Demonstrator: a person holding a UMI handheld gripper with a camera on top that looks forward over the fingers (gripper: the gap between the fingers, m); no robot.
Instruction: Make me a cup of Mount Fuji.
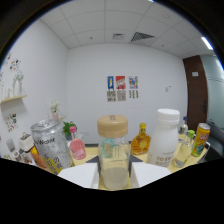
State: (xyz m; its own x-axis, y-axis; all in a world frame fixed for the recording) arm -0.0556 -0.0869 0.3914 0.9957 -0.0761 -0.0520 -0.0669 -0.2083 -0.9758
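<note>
Between the jaws [114, 175] stands a clear jar [113, 155] with a tan lid, resting on the counter [90, 156]. The white fingers [80, 176] flank it closely; I cannot tell whether both press on it. I judge a level, centred squeeze below the lid is needed, clear of the silver can [50, 145] and white bottle [165, 137] alongside. Beyond are white walls and three posters [122, 88].

Clear glass jar [113, 165] with a matt tan lid [112, 126] — beside it a shiny metal can [51, 146] and a smooth white plastic bottle [165, 138].
</note>
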